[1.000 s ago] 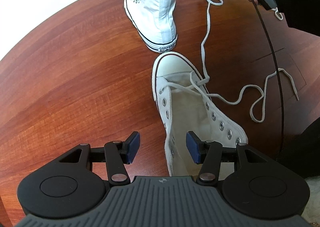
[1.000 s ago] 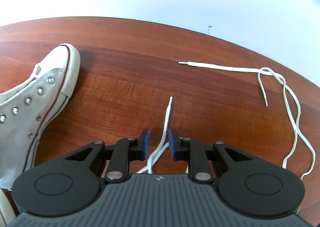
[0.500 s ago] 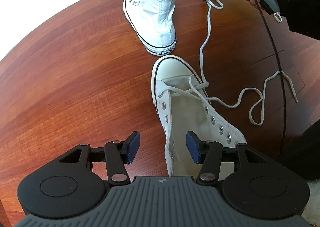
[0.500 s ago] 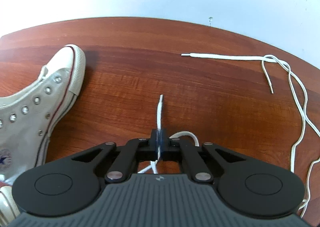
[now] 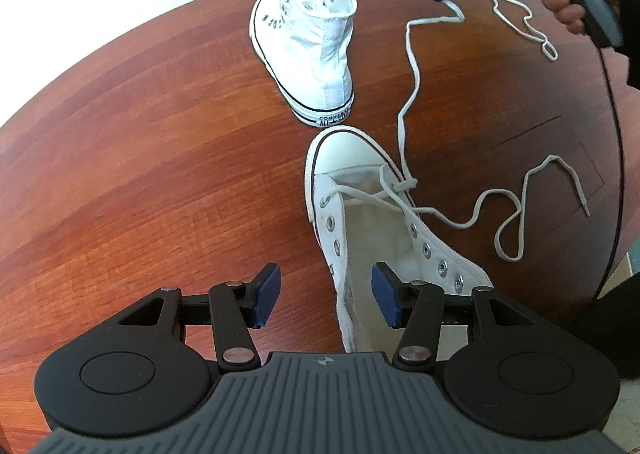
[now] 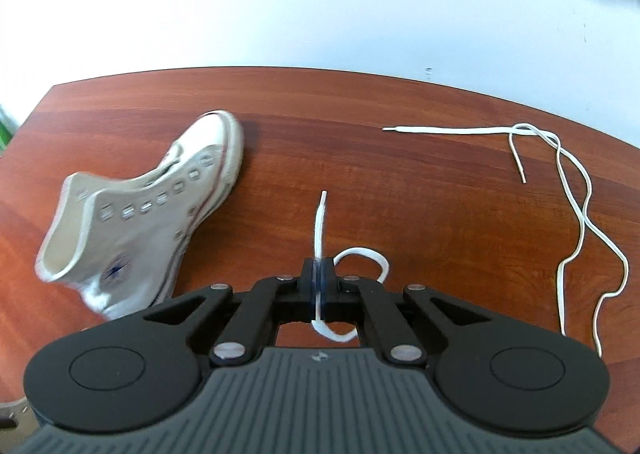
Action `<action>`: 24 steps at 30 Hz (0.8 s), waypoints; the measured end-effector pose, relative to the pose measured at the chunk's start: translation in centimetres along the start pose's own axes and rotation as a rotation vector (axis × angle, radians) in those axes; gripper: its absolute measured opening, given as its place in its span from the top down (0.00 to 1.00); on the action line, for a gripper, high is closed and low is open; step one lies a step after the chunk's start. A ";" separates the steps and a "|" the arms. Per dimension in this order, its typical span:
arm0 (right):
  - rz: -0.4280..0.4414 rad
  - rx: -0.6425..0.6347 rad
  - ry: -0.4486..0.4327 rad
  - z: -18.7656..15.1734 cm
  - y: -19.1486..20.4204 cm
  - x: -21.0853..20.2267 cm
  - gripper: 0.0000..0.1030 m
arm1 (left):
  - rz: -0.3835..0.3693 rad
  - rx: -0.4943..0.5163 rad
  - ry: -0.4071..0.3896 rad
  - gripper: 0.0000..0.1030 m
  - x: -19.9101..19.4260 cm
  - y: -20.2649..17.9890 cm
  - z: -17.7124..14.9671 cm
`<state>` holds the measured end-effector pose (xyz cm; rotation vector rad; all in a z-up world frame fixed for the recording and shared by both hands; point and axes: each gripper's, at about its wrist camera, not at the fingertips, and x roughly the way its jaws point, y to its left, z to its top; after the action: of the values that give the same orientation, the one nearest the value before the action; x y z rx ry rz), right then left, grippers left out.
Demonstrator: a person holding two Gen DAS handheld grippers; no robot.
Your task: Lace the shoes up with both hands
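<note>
Gripping the lace (image 6: 319, 222) near its tip, your right gripper (image 6: 318, 284) has its jaws shut tight on the white cord, the stiff end poking out ahead and a slack loop curling off to the right of the jaws. Your left gripper (image 5: 325, 296) has just narrowed a little but is open, with nothing pressed between its blue pads (image 5: 267, 292); it hangs over the heel end of the near shoe (image 5: 376, 230), whose left wall sits between the jaws without being clamped.

That near shoe lies on the tabletop (image 5: 160, 158) with its toe pointing away from you. Only the lowest eyelets near the toe carry the lace, which crosses there and leaves on the right in two tails: one climbs to your right gripper, the other (image 5: 532, 206) trails loose across the wood. All the eyelets further up both sides look empty.

The second shoe (image 5: 312, 50) stands just beyond, heel almost touching the near toe, with no lace in it that you can see; a spare lace (image 6: 560, 182) lies well to the right. So you are early: most of one shoe, and apparently all of the other, remains.
</note>
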<state>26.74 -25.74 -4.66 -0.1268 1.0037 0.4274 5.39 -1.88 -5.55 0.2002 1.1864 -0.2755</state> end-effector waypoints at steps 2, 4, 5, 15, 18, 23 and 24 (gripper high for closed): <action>0.024 -0.010 -0.003 -0.7 0.8 -1.2 0.98 | -0.006 0.005 0.001 0.64 0.2 0.0 0.0; 0.047 -0.025 -0.002 -1.5 1.8 -2.3 0.98 | -0.012 0.002 0.000 0.74 0.2 0.1 0.0; 0.059 -0.035 0.000 -1.9 2.3 -2.8 0.98 | -0.020 -0.006 0.000 0.78 0.3 0.2 0.0; 0.175 -0.128 0.023 -4.6 6.8 -5.2 0.98 | -0.043 -0.054 -0.014 0.79 0.3 1.1 -0.1; 0.211 -0.158 0.031 -5.2 8.2 -5.3 0.98 | -0.042 -0.062 -0.015 0.77 0.3 1.1 -0.2; 0.274 -0.215 0.047 -6.2 10.7 -5.3 0.98 | -0.029 -0.067 -0.023 0.77 0.3 1.1 -0.5; 0.289 -0.229 0.051 -6.4 11.3 -5.3 0.98 | -0.027 -0.068 -0.023 0.77 0.3 1.1 -0.6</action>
<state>14.69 -18.92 -2.63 -0.2003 1.0246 0.8075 5.31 -0.67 -6.00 0.1217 1.1741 -0.2600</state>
